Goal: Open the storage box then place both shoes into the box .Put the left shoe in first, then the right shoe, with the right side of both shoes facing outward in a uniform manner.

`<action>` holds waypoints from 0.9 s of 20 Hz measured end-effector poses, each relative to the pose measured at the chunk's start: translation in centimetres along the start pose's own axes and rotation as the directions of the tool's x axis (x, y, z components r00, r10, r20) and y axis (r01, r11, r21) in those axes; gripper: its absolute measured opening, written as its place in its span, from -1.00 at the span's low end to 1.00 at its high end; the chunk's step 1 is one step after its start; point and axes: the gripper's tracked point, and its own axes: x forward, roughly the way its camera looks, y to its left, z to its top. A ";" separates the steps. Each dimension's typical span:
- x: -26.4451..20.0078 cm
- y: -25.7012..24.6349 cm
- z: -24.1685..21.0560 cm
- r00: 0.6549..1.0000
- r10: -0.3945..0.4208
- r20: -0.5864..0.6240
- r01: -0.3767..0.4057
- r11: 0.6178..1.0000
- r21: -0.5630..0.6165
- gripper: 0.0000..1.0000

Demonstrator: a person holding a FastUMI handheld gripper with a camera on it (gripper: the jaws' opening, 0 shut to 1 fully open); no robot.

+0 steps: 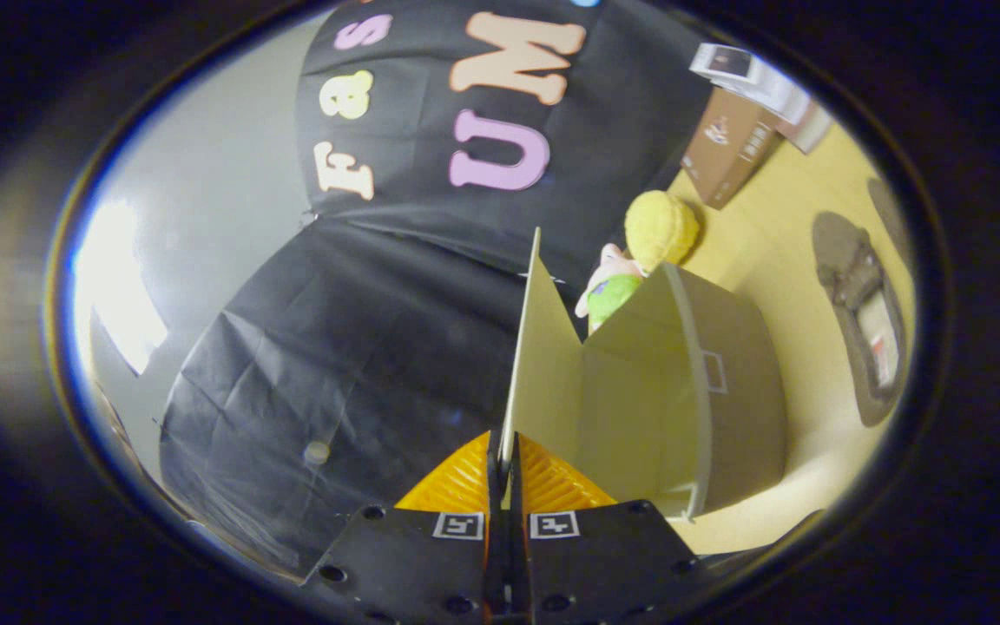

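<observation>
Gripper (507, 469) pinches the storage box's lid (542, 347), swung open.
The thin card lid looks light and bendy; holding near its free edge seems safest.

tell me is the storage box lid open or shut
Open: the lid stands swung up off the storage box, its edge pinched in the gripper.

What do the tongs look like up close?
The tongs have two flat dark plates side by side, each with a little square black-and-white marker near the front and round screw holes along its edges. Ahead of the plates sit two ribbed, wedge-shaped fingers with fine grooves running across them. No cables or sleeve can be seen.
</observation>
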 end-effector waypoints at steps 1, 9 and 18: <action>0.7 1.1 -0.2 1.000 0.001 -0.009 -0.002 0.999 -0.041 -0.89; 7.3 7.9 -4.3 0.993 0.036 -0.110 -0.063 0.966 -0.250 -0.88; 15.7 11.1 -12.1 0.975 -0.023 -0.219 -0.064 0.921 -0.385 -0.87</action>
